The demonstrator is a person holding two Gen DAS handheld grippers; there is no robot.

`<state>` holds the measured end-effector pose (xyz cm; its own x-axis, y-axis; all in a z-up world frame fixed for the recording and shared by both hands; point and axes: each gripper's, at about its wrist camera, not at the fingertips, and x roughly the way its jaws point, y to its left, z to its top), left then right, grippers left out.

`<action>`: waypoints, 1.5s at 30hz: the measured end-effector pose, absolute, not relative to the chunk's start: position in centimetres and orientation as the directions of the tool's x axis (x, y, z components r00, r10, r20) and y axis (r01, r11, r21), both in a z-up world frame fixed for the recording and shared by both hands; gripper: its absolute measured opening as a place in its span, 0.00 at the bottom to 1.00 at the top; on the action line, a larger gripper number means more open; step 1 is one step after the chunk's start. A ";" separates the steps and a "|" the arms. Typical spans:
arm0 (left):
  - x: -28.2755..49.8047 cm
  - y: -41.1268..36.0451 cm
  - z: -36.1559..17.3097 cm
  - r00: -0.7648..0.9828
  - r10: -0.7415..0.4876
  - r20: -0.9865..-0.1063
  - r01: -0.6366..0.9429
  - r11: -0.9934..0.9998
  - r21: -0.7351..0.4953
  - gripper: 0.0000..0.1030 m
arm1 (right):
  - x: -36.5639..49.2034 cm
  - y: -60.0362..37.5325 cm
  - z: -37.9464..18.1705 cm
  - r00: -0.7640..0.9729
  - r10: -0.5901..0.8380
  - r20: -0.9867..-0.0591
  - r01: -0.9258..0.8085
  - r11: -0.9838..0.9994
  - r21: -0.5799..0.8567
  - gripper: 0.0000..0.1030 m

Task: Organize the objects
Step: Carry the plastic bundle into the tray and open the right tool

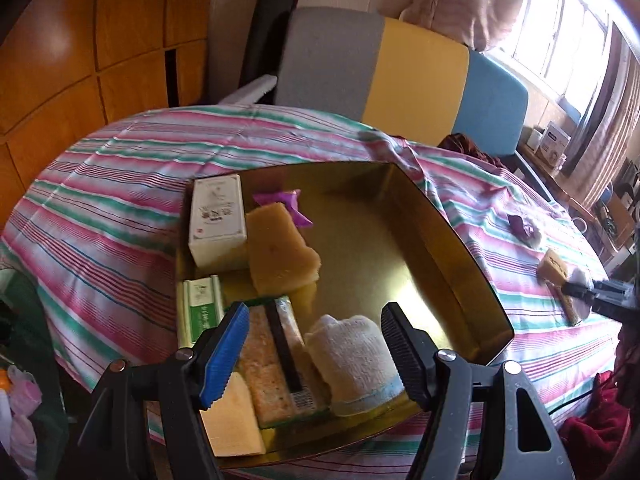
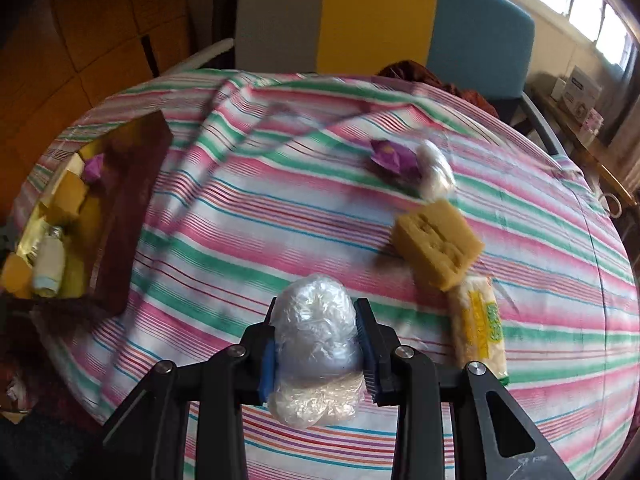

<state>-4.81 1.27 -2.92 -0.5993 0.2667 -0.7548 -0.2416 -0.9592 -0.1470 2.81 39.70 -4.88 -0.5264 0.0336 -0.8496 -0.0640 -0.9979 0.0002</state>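
Observation:
A gold tin tray (image 1: 452, 240) sits on the striped tablecloth; it also shows at the left in the right wrist view (image 2: 132, 208). It holds a white box (image 1: 218, 220), a yellow sponge (image 1: 280, 256), a purple wrapper (image 1: 286, 202), a green box (image 1: 200, 312), a cracker pack (image 1: 276, 360) and a rolled white towel (image 1: 352, 364). My left gripper (image 1: 316, 356) is open above the towel and crackers. My right gripper (image 2: 318, 356) is shut on a clear plastic-wrapped bundle (image 2: 316, 344) above the cloth.
On the cloth to the right lie a purple wrapped item (image 2: 394, 158), another clear plastic bundle (image 2: 434, 170), a yellow soap block (image 2: 438, 246) and a yellow-green snack pack (image 2: 480, 328). A grey, yellow and blue chair back (image 1: 400, 76) stands behind the table.

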 end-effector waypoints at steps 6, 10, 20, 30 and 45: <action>-4.5 -0.8 -2.5 -0.615 0.253 -0.747 -0.200 -0.966 -0.163 0.67 | -1.4 29.0 -1.4 -0.582 -0.176 -0.794 0.138 -0.983 0.117 0.34; -4.4 -1.9 -2.5 -0.625 0.251 -0.739 -0.178 -0.968 -0.178 0.67 | -5.0 22.0 -1.9 -0.543 -0.265 -0.797 0.247 -0.957 0.150 0.35; -4.5 -3.7 -3.2 -0.621 0.268 -0.737 -0.148 -0.963 -0.226 0.67 | -11.8 13.4 -9.1 -0.381 -0.276 -0.883 0.273 -0.946 0.178 0.43; -4.2 -3.1 -2.8 -0.633 0.245 -0.734 -0.150 -0.969 -0.194 0.67 | -10.1 13.4 -8.7 -0.410 -0.345 -0.844 0.285 -0.928 0.240 0.61; -3.0 1.0 -0.9 -0.642 0.259 -0.722 -0.251 -0.960 -0.122 0.67 | -4.6 21.2 -3.4 -0.578 -0.282 -0.766 0.184 -0.959 0.214 0.81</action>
<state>-3.04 0.96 -0.88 -0.6419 0.2595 -0.7216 -0.2506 -0.9603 -0.1224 -4.59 21.20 -3.35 -0.5782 -0.2819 -0.7656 0.1840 -0.9593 0.2143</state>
